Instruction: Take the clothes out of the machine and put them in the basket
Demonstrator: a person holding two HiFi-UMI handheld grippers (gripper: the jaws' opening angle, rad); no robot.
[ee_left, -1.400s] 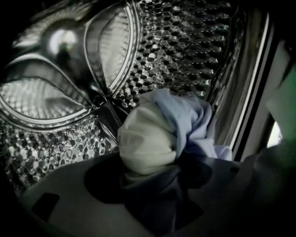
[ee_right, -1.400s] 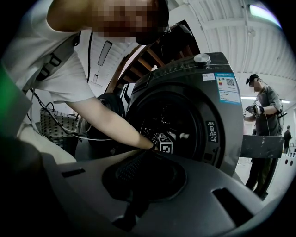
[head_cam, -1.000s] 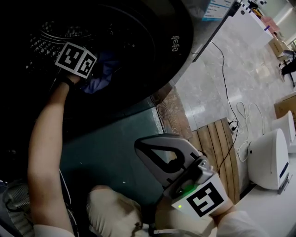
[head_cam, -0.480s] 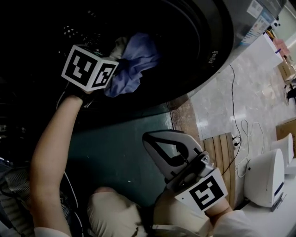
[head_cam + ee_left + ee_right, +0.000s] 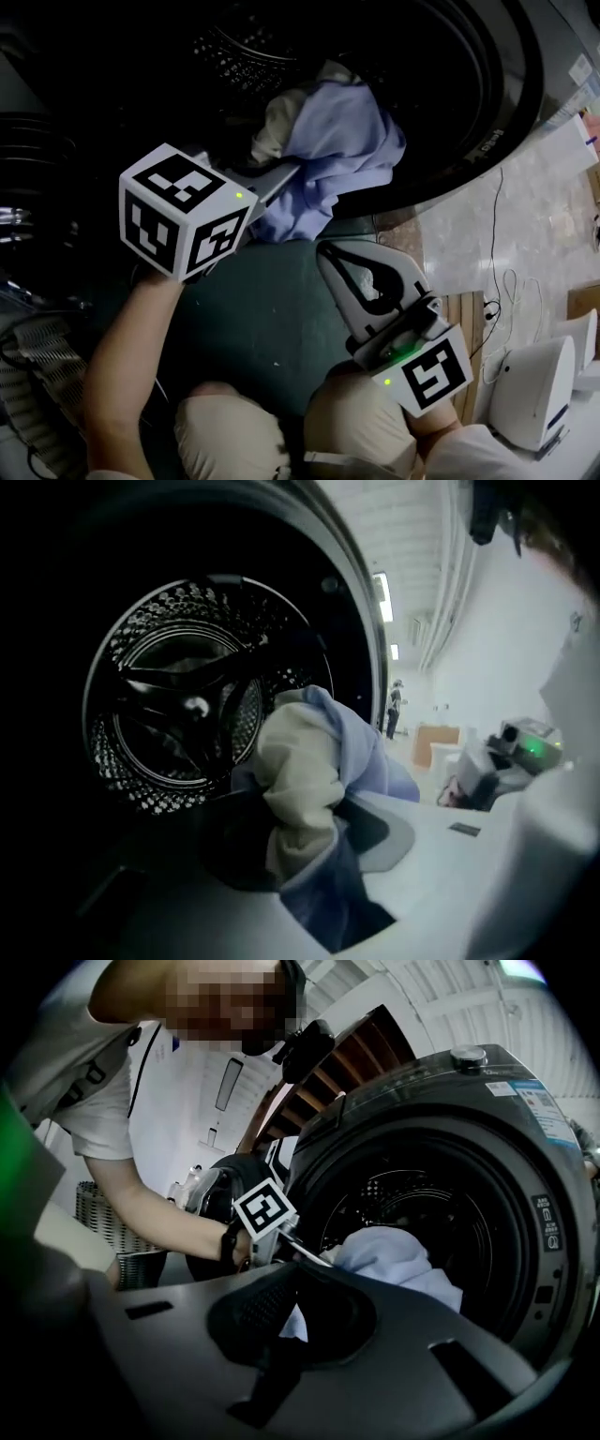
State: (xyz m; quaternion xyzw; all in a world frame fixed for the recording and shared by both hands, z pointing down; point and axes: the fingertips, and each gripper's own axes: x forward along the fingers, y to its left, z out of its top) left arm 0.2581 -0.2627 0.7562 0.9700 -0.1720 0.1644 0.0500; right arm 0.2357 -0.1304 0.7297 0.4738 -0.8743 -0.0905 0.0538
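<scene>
Most of the machine's [image 5: 487,141] inside is black. Only a patch of the holed drum [image 5: 234,56] shows, at 12 o'clock in the head view. The left gripper's [image 5: 286,173] jaws are largely hidden there behind its cube and the clothes [image 5: 337,141]. The left gripper view shows them clamped on the bundle, which is cream cloth wrapped in lilac-blue, with its lower end hanging in shadow between the jaws. How many garments make up the bundle cannot be told. The basket [image 5: 42,366] is cut off by the frame at 8 o'clock, and its inside is out of sight.

The floor [image 5: 544,225] at 3 o'clock is pale glossy tile, with wooden slats [image 5: 466,323] at 4 o'clock and a white casing [image 5: 534,394] at 5 o'clock. The machine's front panel [image 5: 262,309] below the door opening is dark teal.

The clothes are at the drum's mouth, at 1 o'clock from the frame's centre, bunched over the lower rim of the opening. The right gripper [image 5: 330,253] is at 5 o'clock, its jaws together and empty. Its tip is near the bundle's lower edge but apart from it.
</scene>
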